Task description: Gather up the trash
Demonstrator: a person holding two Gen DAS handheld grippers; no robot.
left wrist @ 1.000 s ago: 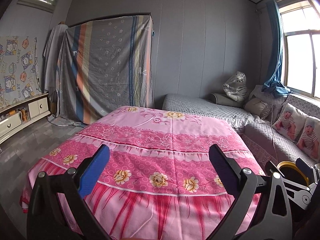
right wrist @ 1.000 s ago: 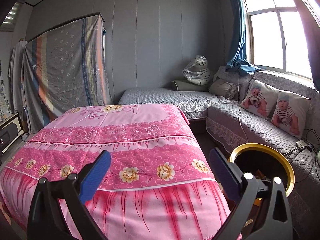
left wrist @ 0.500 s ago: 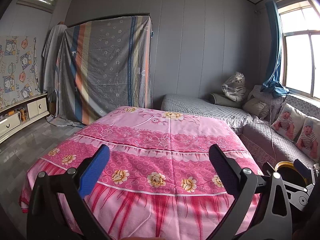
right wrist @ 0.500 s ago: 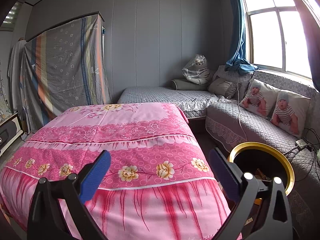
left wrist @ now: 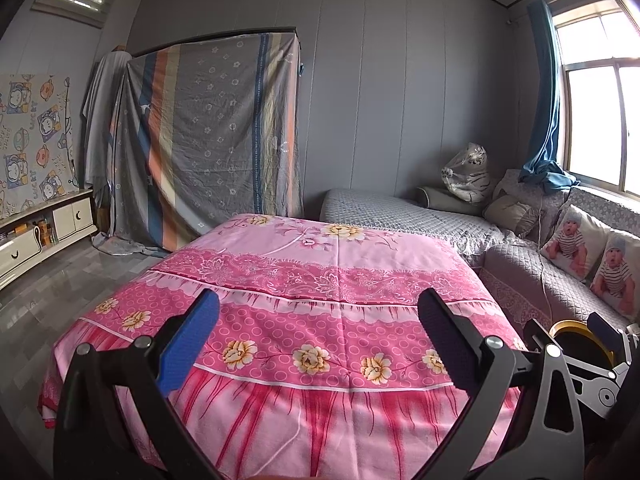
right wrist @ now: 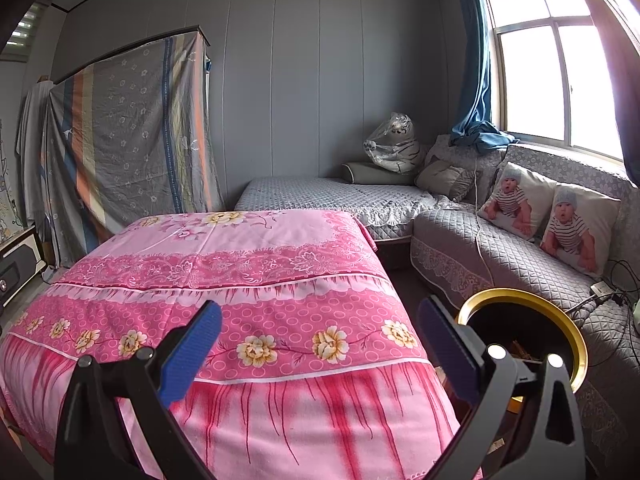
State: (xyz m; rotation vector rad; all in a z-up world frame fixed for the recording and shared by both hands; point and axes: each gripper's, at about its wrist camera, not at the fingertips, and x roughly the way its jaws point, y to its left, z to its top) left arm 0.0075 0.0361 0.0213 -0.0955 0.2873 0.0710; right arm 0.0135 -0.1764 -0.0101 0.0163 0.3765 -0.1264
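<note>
both tongs wide over the pink cloth, bin by the right pair

the left tongs (left wrist: 318, 322) stood wide apart, blue pads (left wrist: 188, 346) facing inward, with nothing between them. ahead of them and below lay a table under a pink floral cloth (left wrist: 320, 280), its top bare of any loose thing in this view. the right tongs (right wrist: 320, 334) were equally wide and empty, held over the near right part of the same cloth (right wrist: 224, 280). in the left wrist view the right tongs (left wrist: 600, 332) showed at the far right edge, just beside the left pair.

the bin (right wrist: 524, 300), black inside with a gold rim, stood just right of the right tongs, partly hidden behind the right finger, between the cloth's corner and the grey sofa (right wrist: 500, 252). something small and brownish lay inside it; what it was could not be told. from the left tongs only a slice of the bin (left wrist: 568, 326) rim showed, far to the right.

beyond both tongs a grey quilted daybed (right wrist: 320, 196) ran along the back wall, with a bagged plush tiger (right wrist: 394, 146) at its right end. two baby-print cushions (right wrist: 552, 216) leaned on the sofa back, right of the right tongs. a striped sheet (left wrist: 208, 136) hung over something tall, ahead and left of the left tongs. no loose trash was visible on the cloth or floor.
</note>
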